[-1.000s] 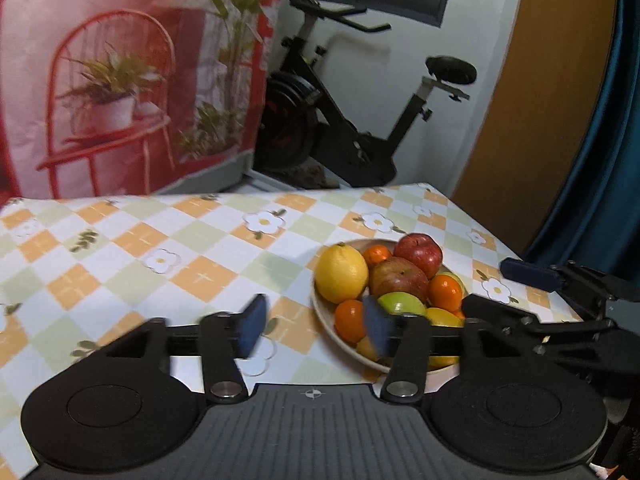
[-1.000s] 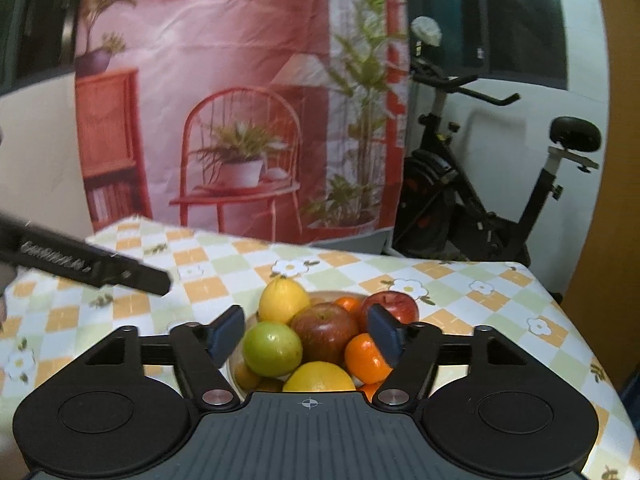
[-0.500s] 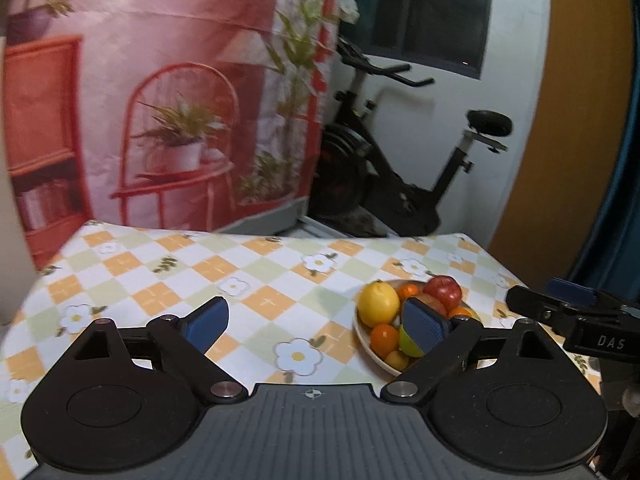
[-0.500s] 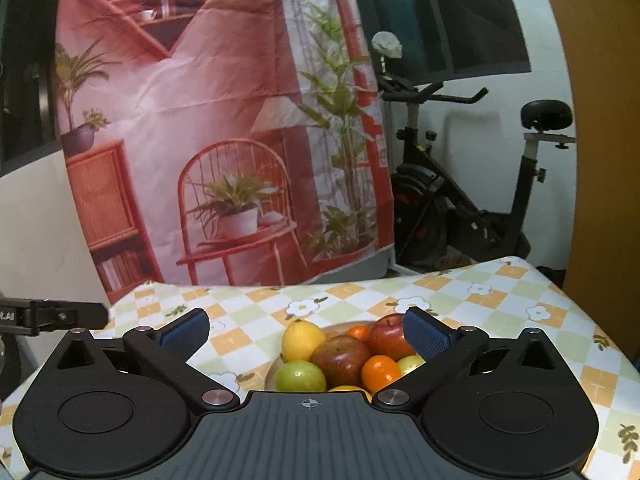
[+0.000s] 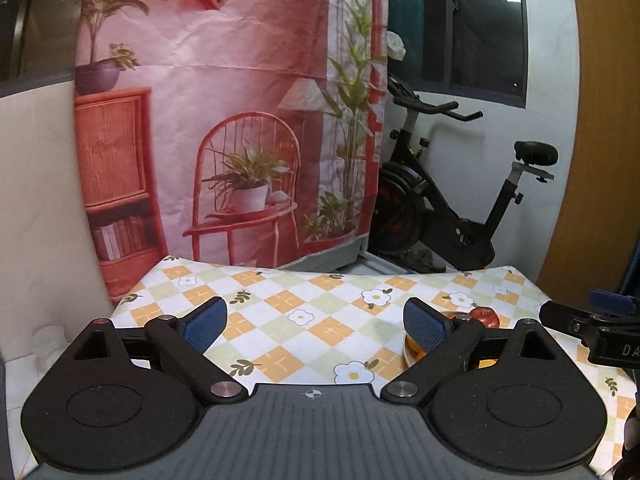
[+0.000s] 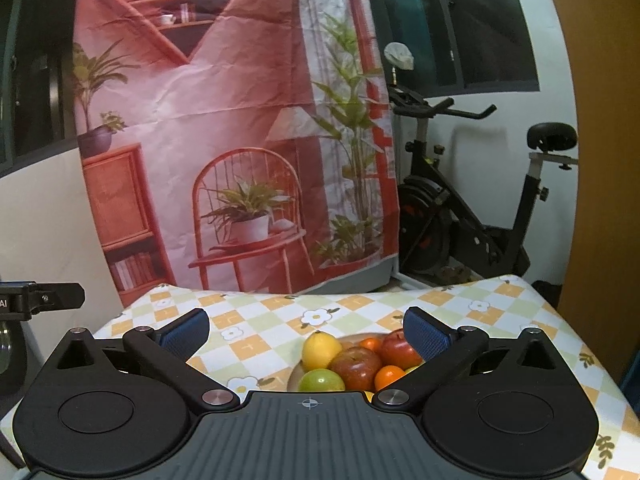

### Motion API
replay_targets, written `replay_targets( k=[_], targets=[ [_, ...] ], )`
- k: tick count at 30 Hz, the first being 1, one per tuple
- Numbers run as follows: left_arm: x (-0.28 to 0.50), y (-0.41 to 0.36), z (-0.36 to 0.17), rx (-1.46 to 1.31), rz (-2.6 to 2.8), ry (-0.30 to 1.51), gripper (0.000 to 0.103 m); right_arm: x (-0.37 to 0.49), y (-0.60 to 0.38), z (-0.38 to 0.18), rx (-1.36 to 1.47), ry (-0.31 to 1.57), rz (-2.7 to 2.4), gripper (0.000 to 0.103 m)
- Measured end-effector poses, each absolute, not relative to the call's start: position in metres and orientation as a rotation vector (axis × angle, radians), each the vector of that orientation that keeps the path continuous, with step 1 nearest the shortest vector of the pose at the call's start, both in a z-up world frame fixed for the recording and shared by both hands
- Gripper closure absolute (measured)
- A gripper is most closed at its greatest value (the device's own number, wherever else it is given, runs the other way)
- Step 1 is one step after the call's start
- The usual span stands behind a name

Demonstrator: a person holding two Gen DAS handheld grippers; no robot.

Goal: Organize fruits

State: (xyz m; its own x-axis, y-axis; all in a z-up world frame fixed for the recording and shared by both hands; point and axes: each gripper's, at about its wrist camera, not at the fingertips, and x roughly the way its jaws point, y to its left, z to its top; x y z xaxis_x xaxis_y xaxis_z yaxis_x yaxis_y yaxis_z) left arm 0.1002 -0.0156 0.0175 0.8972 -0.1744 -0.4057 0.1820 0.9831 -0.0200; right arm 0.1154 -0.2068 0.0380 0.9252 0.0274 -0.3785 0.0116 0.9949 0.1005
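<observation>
A plate [image 6: 294, 380] on the checked tablecloth holds a yellow lemon [image 6: 320, 350], two red apples [image 6: 356, 366], a green apple [image 6: 322, 380] and small oranges [image 6: 390, 376]. My right gripper [image 6: 306, 332] hangs above and short of the plate, open wide, with nothing between its fingers. In the left wrist view the plate [image 5: 406, 350] is mostly hidden behind my finger, and only one red apple [image 5: 485, 316] shows well. My left gripper [image 5: 316, 324] is open and empty over bare tablecloth, left of the plate. The right gripper's tip [image 5: 592, 320] pokes in at the right edge.
A printed red backdrop [image 6: 240, 140] hangs behind the table's far edge. An exercise bike [image 6: 460, 220] stands at the back right, beside a wooden door [image 6: 600, 160]. The table [image 5: 280, 304] has bare cloth left of the plate. The left gripper's tip [image 6: 40, 298] shows at the left edge.
Both grippers have risen and drawn back from the plate, and both pairs of jaws have spread much wider. The fruit now looks smaller and lower in both views.
</observation>
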Motion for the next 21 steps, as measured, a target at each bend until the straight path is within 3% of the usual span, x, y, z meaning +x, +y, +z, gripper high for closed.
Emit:
replay_targets(
  k=[21],
  targets=[
    [0.085, -0.013, 0.025, 0.037, -0.150, 0.390, 0.005, 0.107, -0.189, 0.056, 0.063, 0.406, 0.018, 0.000]
  ],
)
